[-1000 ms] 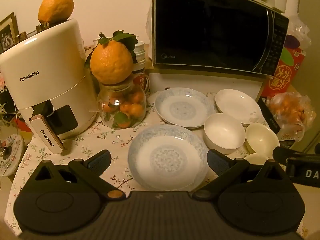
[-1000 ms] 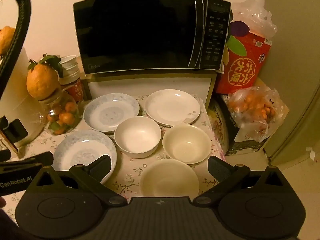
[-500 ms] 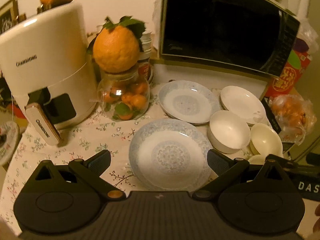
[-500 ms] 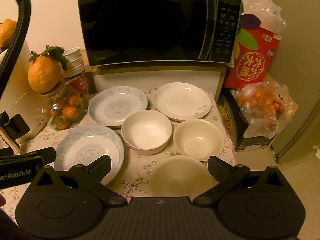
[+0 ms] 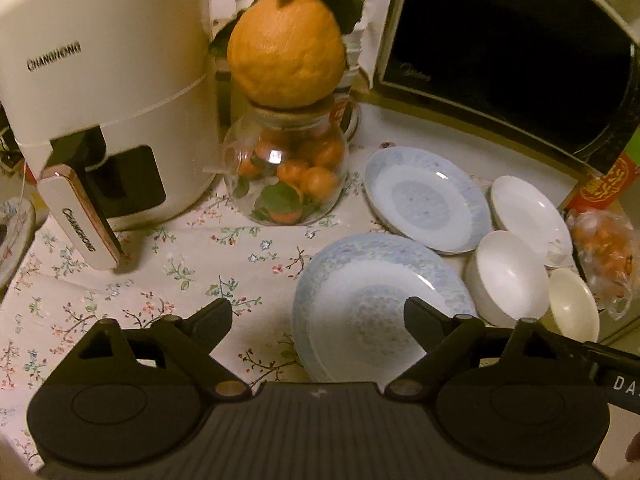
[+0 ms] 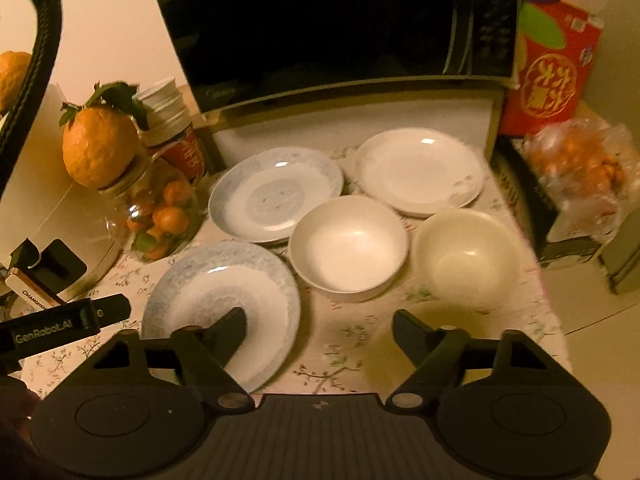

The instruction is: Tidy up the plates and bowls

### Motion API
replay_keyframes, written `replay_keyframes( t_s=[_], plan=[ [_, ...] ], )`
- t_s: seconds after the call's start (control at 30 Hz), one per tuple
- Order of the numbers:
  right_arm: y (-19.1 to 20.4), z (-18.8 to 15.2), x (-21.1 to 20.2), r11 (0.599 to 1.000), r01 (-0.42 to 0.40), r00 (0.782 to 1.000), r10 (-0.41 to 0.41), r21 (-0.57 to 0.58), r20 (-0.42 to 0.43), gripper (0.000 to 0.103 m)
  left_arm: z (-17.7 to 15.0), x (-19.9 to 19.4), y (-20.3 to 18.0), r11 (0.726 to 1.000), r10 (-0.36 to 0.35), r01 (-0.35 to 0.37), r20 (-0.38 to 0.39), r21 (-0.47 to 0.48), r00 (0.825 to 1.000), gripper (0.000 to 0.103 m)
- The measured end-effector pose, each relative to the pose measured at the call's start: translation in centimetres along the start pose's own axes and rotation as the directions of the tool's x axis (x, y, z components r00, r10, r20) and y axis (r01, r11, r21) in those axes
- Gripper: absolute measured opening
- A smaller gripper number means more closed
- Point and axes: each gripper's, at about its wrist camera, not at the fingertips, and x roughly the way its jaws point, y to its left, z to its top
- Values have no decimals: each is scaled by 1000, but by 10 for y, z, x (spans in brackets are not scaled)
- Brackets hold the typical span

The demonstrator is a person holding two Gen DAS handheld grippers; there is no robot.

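I see two blue-patterned plates lying flat on the floral cloth: the near blue plate (image 6: 224,300) and the far blue plate (image 6: 276,194) behind it. A plain white plate (image 6: 418,170) sits right of the far one. The white bowl (image 6: 348,246) and cream bowl (image 6: 466,258) stand upright, side by side, empty.

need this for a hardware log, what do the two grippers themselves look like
Both the left gripper and right gripper are matte black plastic: a ribbed central body, round discs either side, angular fingers on brass-coloured pivots. White lettering marks their sides, "GenRobot.AI" on the left one.
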Motion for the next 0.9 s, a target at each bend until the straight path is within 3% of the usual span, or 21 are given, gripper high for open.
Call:
replay_keyframes(
  t_s=[0.13, 0.47, 0.73, 0.9],
  plan=[
    [2, 1, 25, 999, -35, 998, 37, 31, -56, 62, 1, 19, 7, 999, 34, -34, -10, 13, 999, 83],
    [6, -4, 64, 999, 15, 991, -9, 39, -133, 61, -5, 56, 21, 1000, 10, -12, -95, -16, 995, 68],
    [5, -4, 86, 998, 19, 987, -10, 55, -159, 60, -11, 77, 27, 1000, 18, -19, -155, -6, 988, 48],
    [4, -3, 98, 998, 14, 986, -4, 62, -168, 53, -13, 85, 24, 1000, 15, -14, -155, 5, 988, 47]
  ],
)
